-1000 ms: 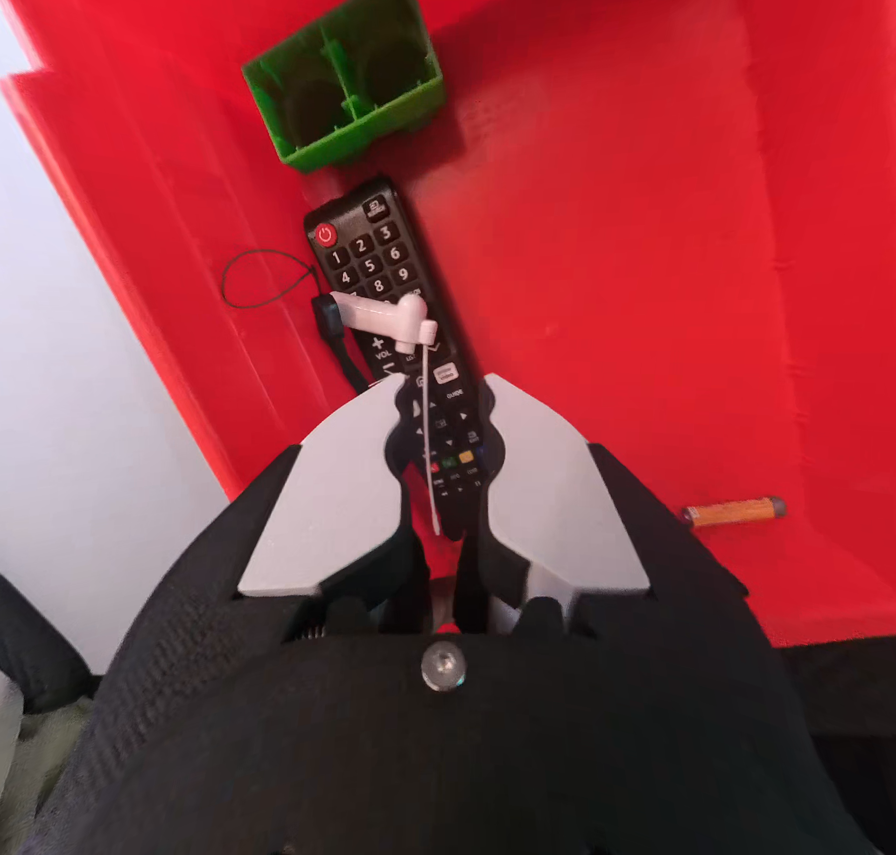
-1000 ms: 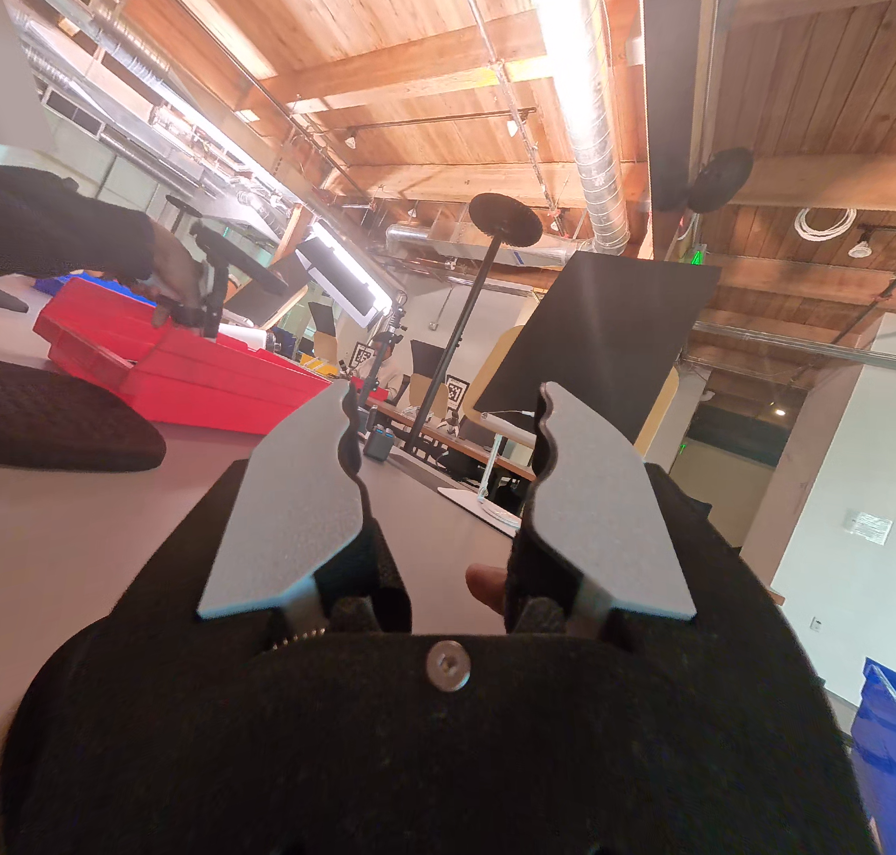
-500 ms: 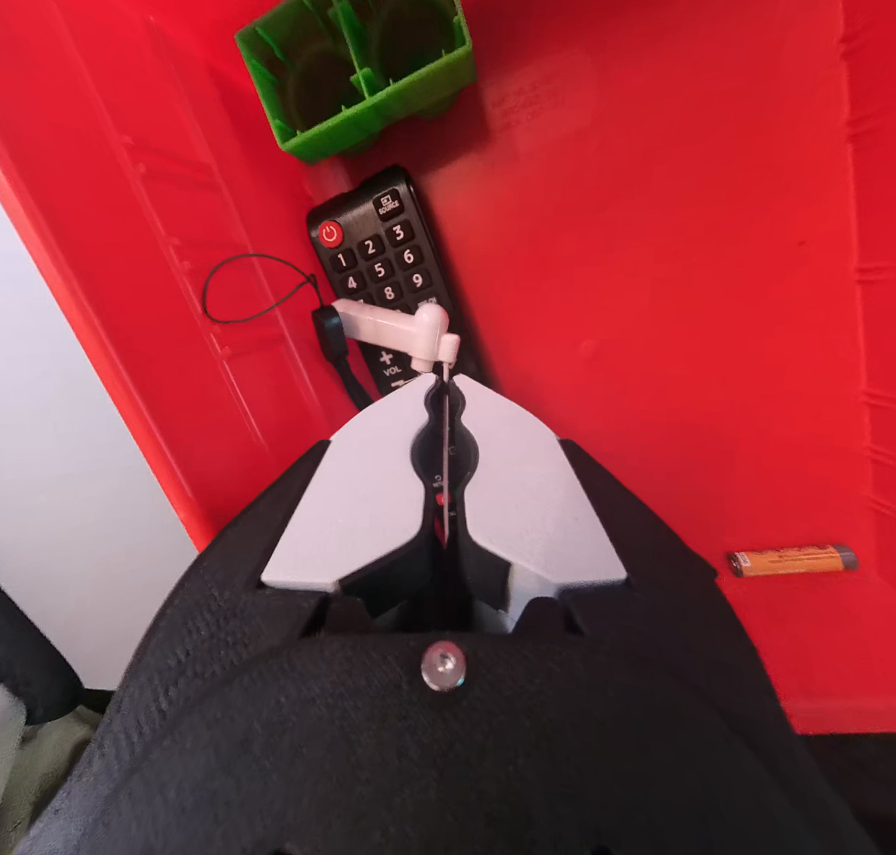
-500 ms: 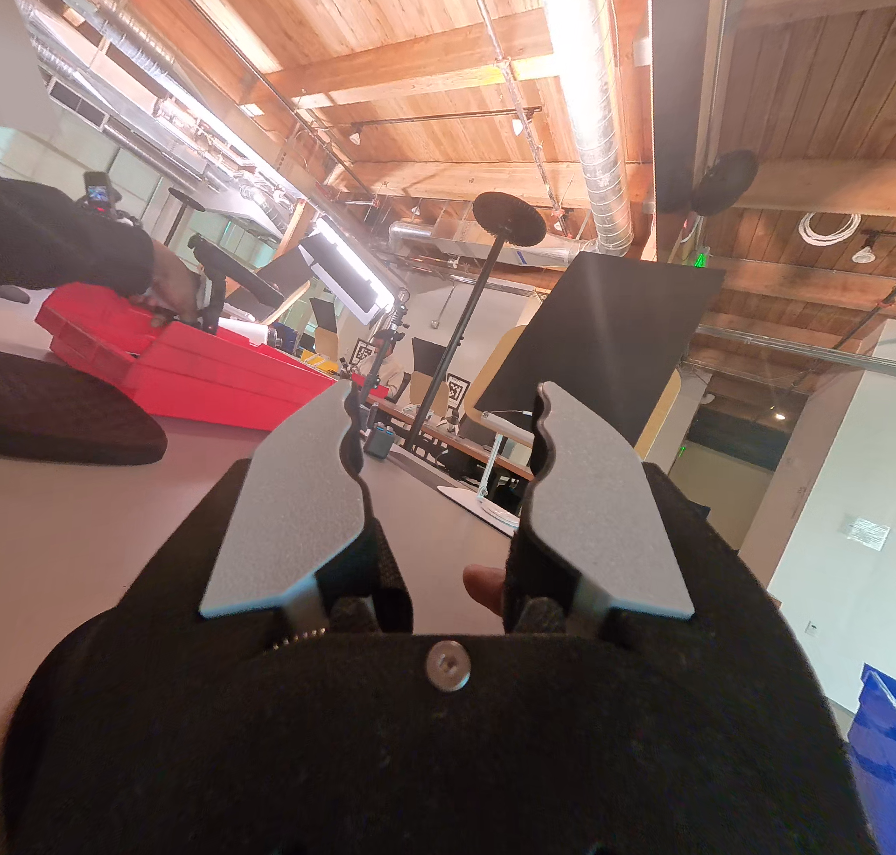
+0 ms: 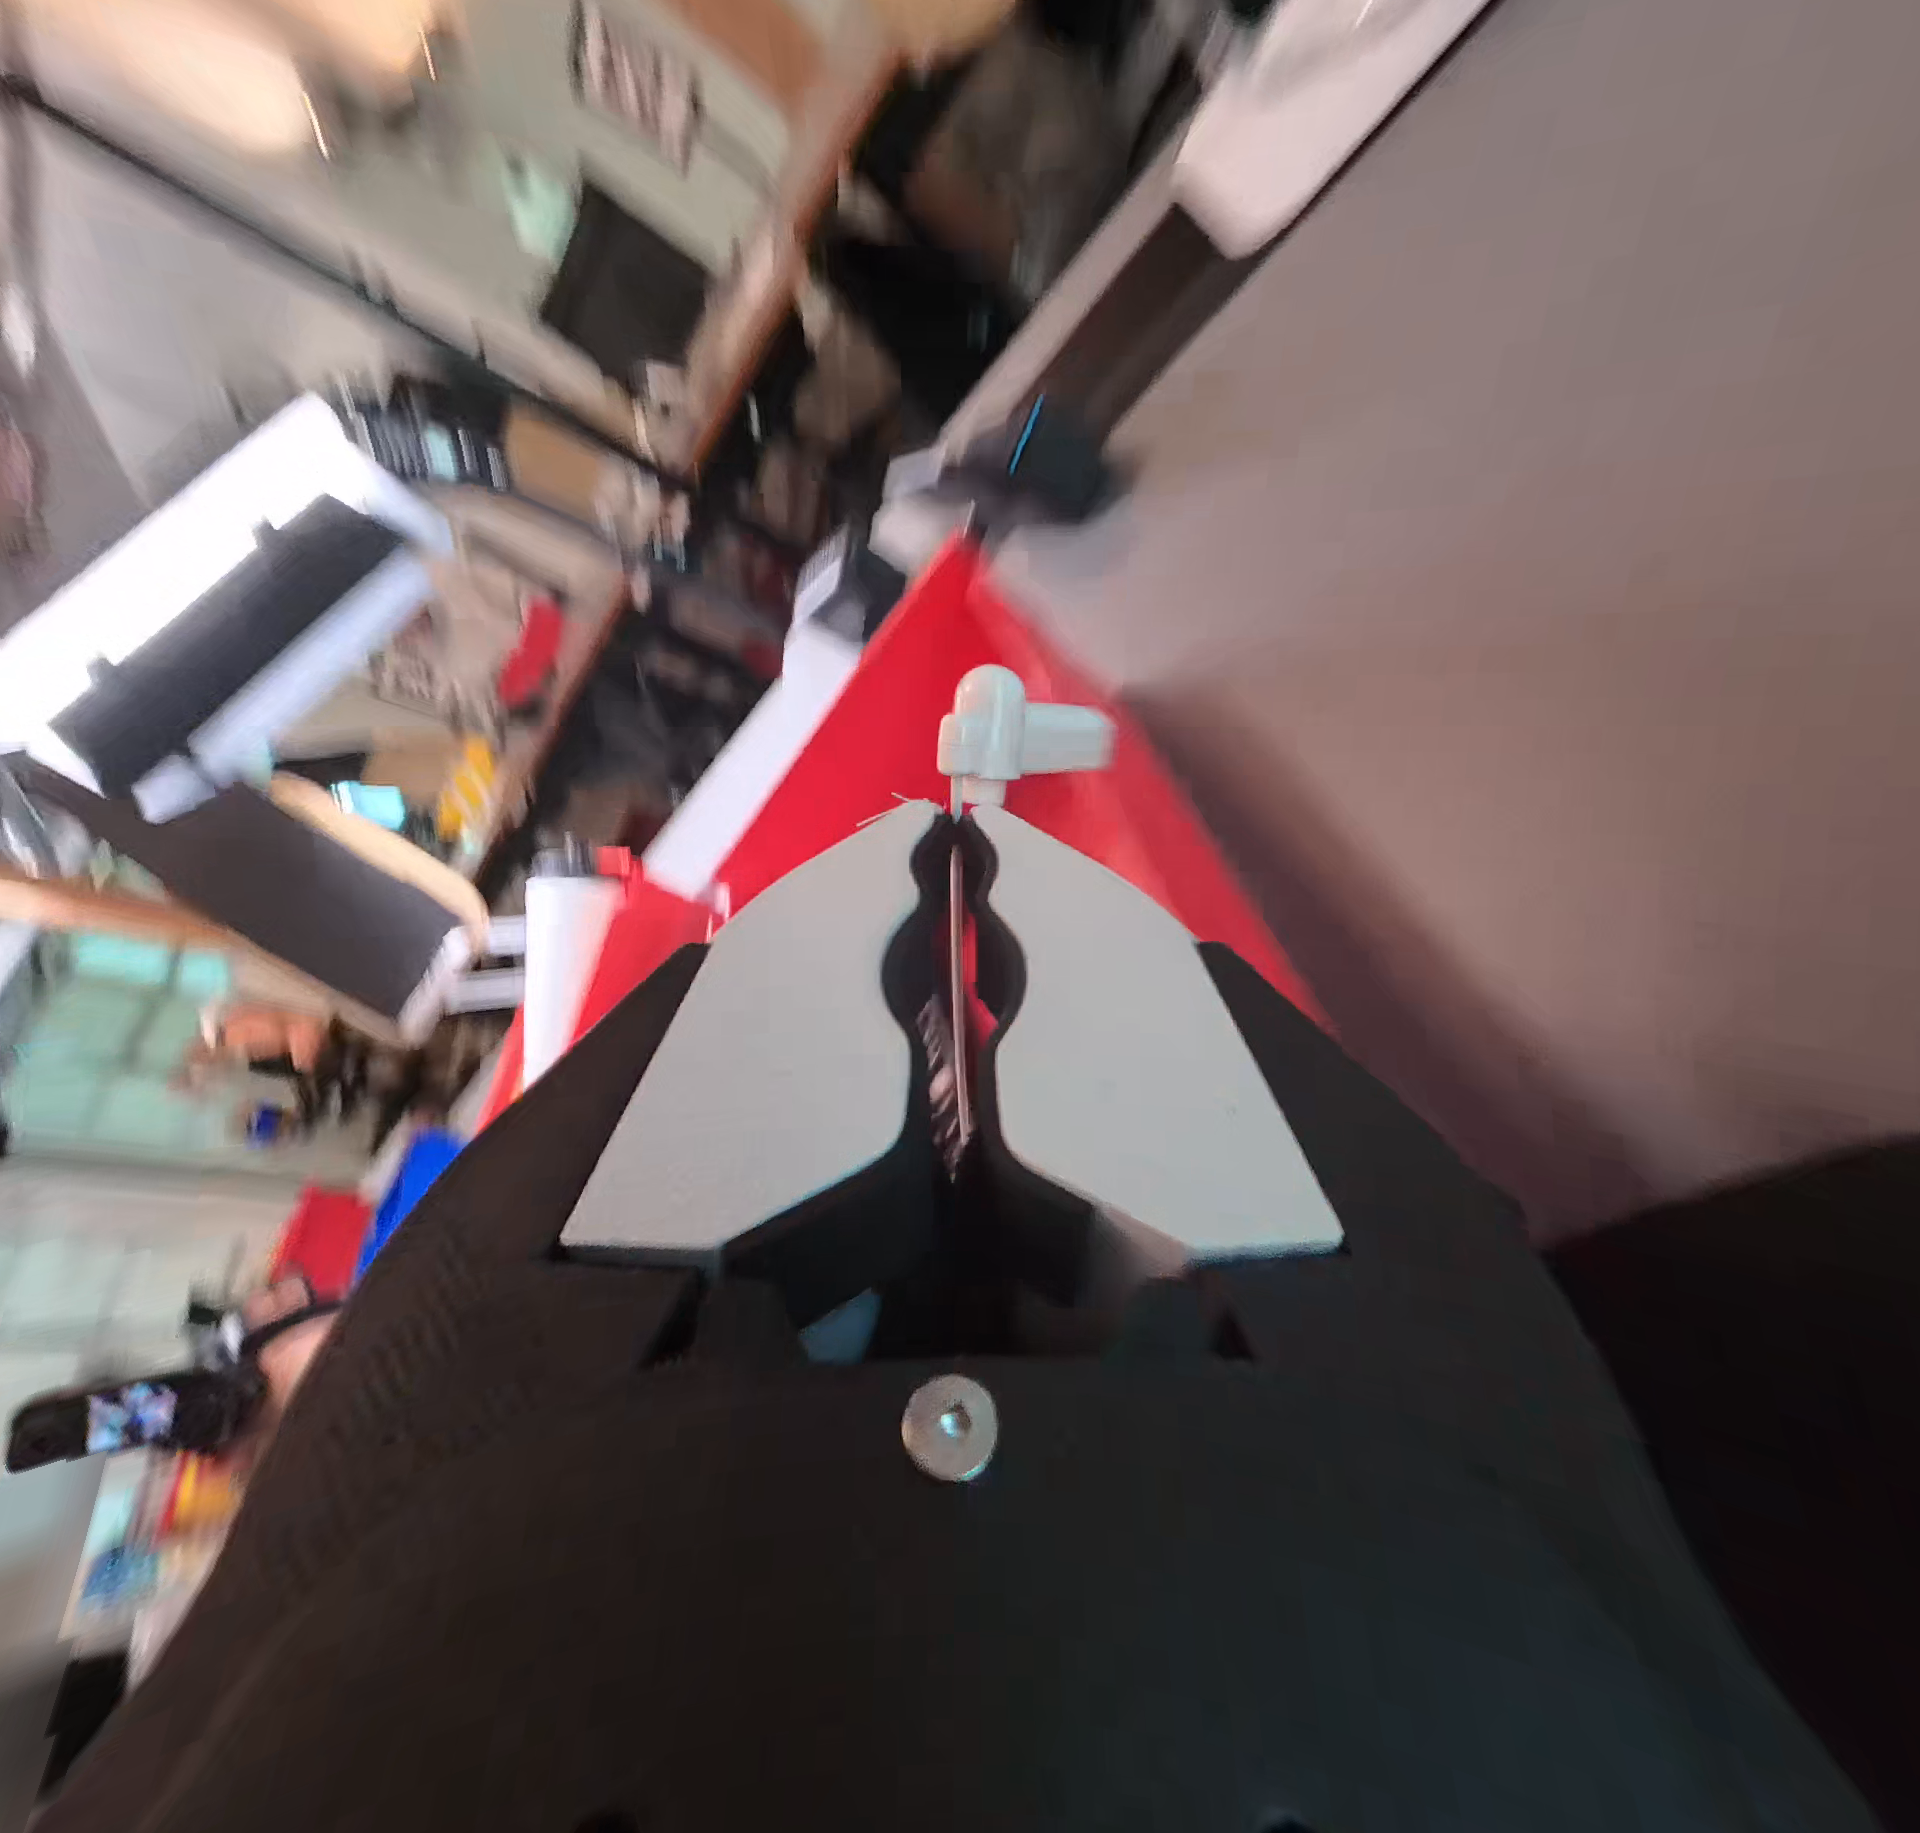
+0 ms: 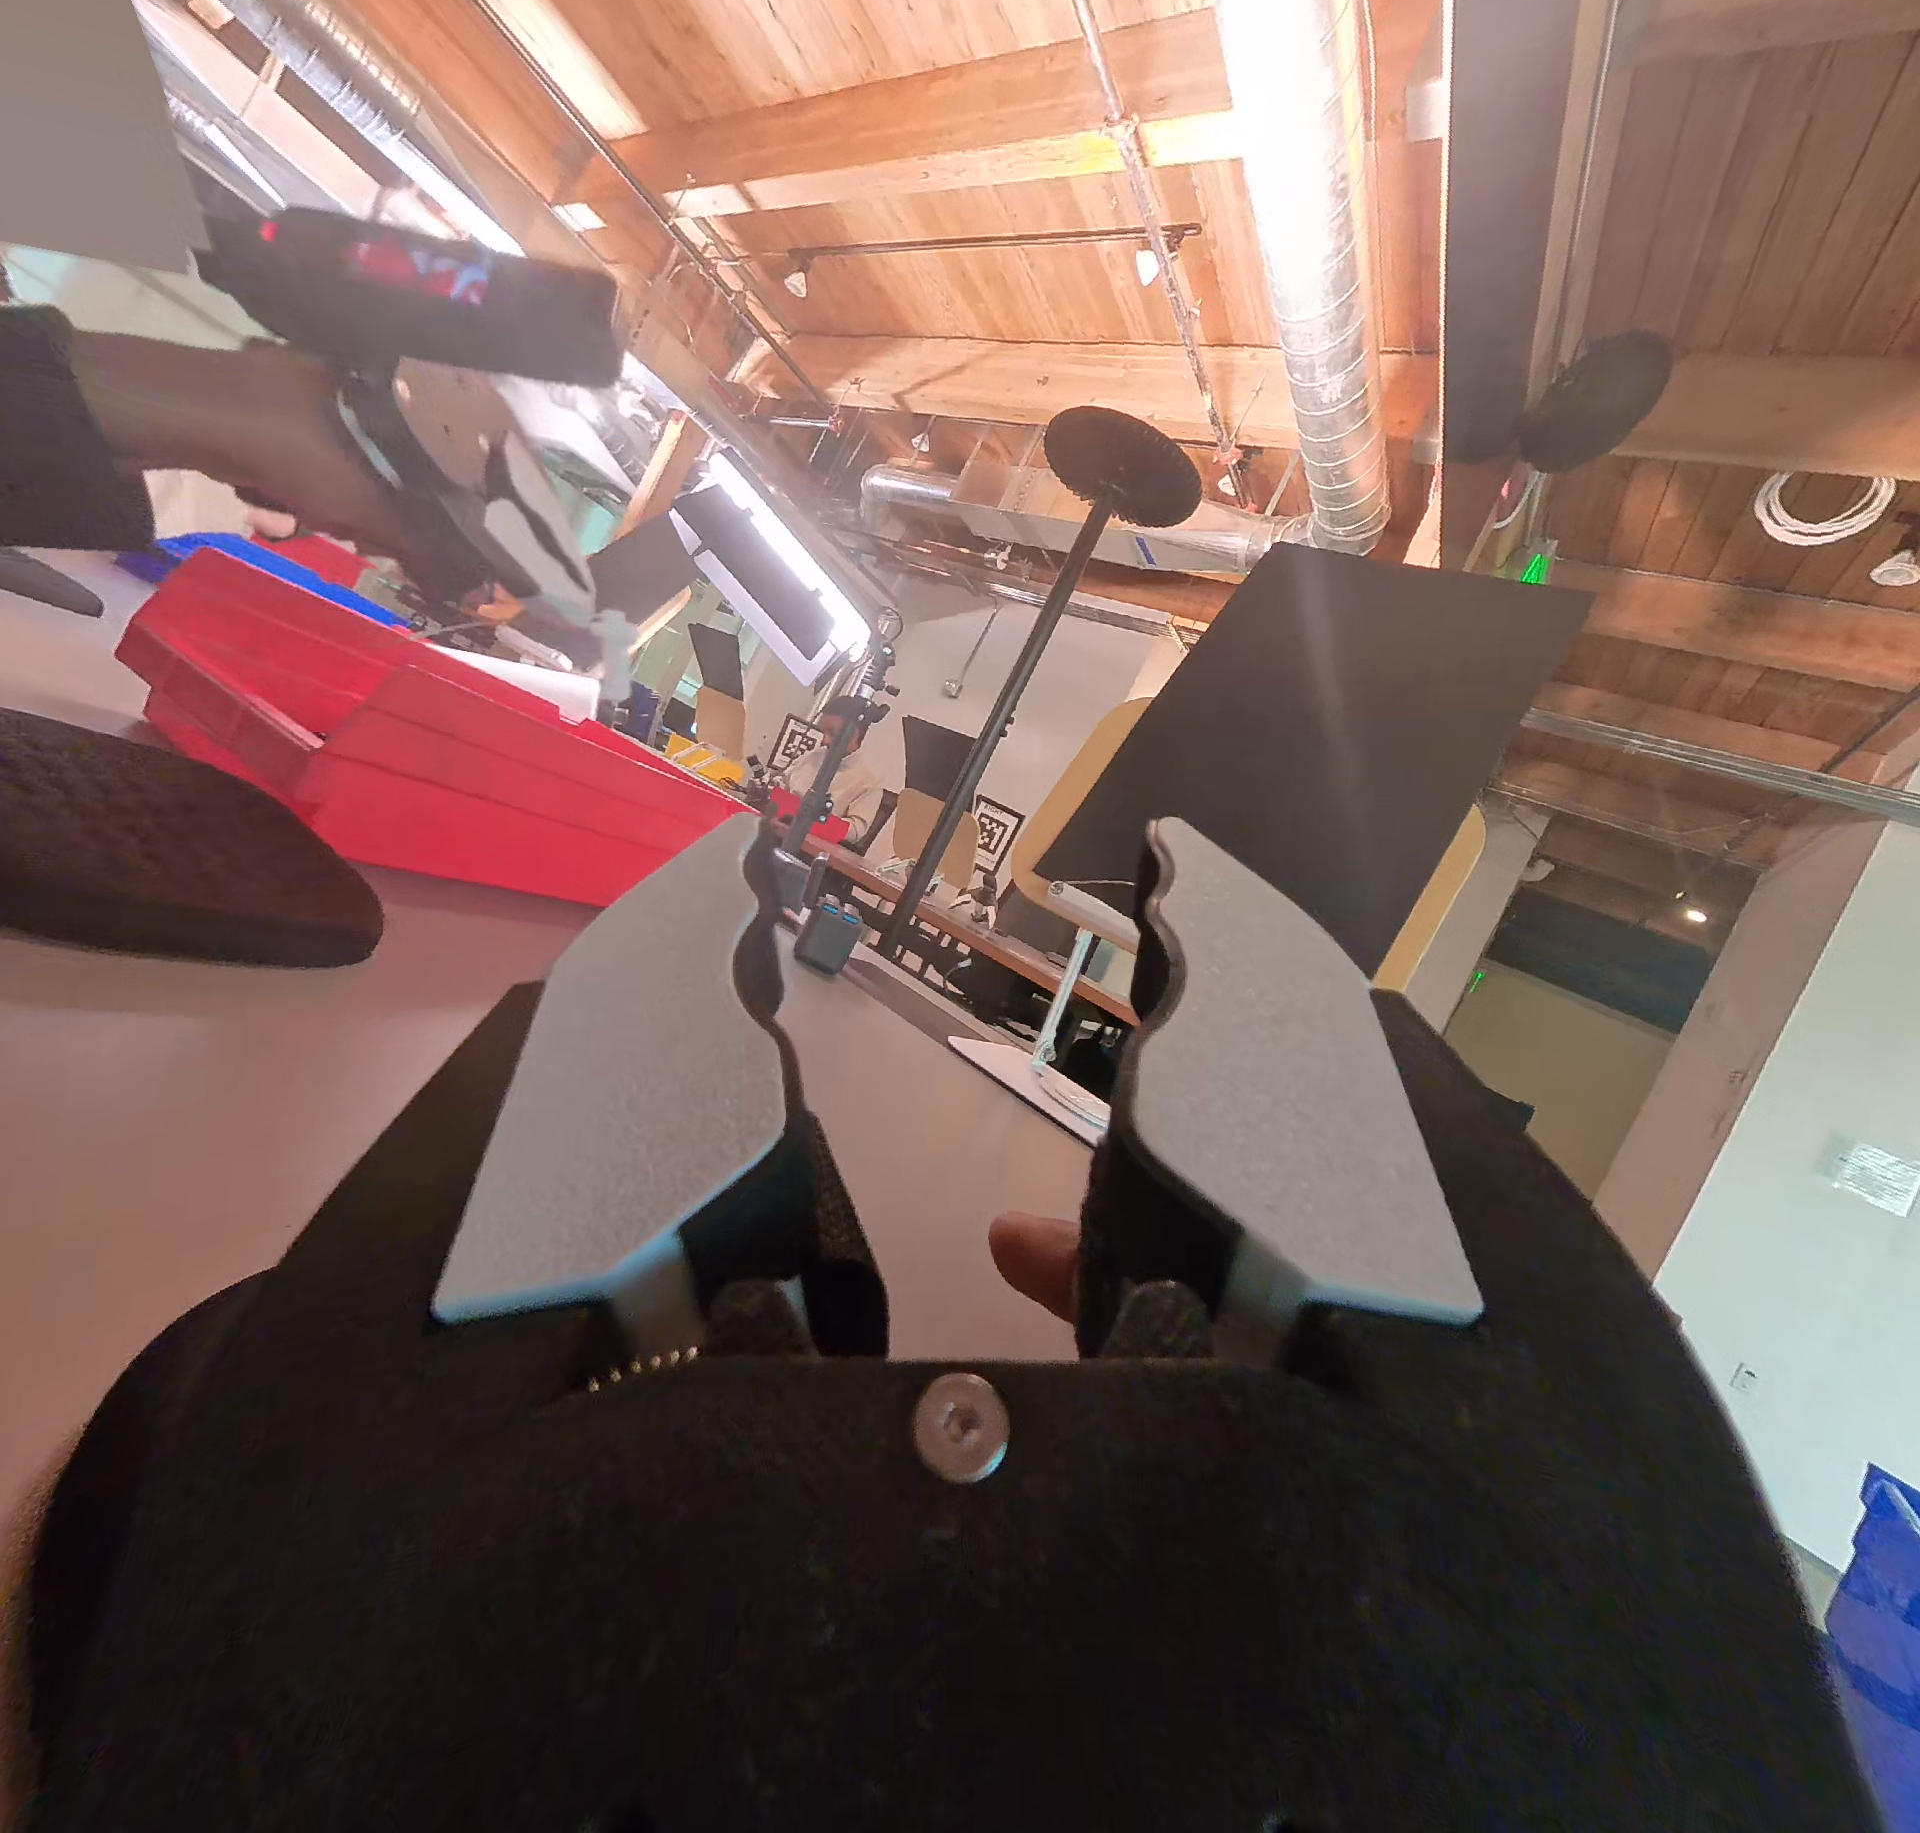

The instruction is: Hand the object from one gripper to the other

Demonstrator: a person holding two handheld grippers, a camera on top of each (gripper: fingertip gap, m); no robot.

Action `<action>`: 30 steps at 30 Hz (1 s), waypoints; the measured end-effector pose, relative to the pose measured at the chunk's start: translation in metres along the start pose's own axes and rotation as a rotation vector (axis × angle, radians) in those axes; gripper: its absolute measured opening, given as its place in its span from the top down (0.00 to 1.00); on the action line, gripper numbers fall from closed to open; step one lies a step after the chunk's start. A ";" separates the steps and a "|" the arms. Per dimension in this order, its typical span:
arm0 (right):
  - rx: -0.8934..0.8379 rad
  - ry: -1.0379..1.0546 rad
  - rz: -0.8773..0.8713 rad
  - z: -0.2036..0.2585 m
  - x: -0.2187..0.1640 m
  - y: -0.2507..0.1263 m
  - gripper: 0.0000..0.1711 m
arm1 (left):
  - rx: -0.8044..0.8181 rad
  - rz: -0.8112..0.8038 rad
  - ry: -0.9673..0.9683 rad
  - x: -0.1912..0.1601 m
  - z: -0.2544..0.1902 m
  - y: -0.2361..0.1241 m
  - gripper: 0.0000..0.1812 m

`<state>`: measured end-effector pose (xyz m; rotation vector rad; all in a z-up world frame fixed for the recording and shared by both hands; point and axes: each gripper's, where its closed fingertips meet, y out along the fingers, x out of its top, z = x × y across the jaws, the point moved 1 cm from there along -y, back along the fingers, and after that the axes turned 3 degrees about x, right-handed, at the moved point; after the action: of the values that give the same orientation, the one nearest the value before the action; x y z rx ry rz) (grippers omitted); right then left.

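My left gripper [image 5: 954, 819] is shut on a thin flat strip [image 5: 957, 1004] that ends in a white plastic head [image 5: 1000, 736] just past the fingertips. This view is blurred by motion. It holds the object in the air above the red bin [image 5: 1101, 848]. In the right wrist view the left gripper [image 6: 520, 510] shows at the upper left, raised over the red bin [image 6: 468, 796], with a small blurred white piece [image 6: 613, 640] at its tip. My right gripper [image 6: 951, 838] is open and empty, low over the table [image 6: 260, 1056], some way from the left one.
A black pad [image 6: 156, 848] lies on the table left of my right gripper. A thin black stand [image 6: 997, 734] and a dark board [image 6: 1299, 734] rise behind the table. A blue bin [image 6: 1881, 1617] sits at the lower right. About 35 centimeters separates my left fingertips from my right.
My left gripper shut on the strip of the white object over the remote, then lifted it out of the red bin and swung upward. My right gripper stayed open and barely moved.
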<state>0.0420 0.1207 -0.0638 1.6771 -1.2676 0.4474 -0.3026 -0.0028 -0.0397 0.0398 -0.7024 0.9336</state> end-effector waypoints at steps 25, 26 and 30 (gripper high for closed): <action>0.215 0.283 -0.005 0.039 0.054 0.020 0.70 | -0.712 -0.872 -0.204 0.159 -0.148 -0.200 0.99; 0.206 0.270 -0.002 0.040 0.055 0.021 0.70 | -0.756 -0.893 -0.225 0.159 -0.148 -0.206 0.99; 0.263 0.267 -0.064 0.051 0.075 0.019 0.71 | -0.862 -0.916 -0.289 0.160 -0.147 -0.217 0.99</action>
<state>0.0424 0.0370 -0.0232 1.7989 -0.9895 0.7994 0.0009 0.0278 -0.0073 -0.2535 -1.1644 -0.2970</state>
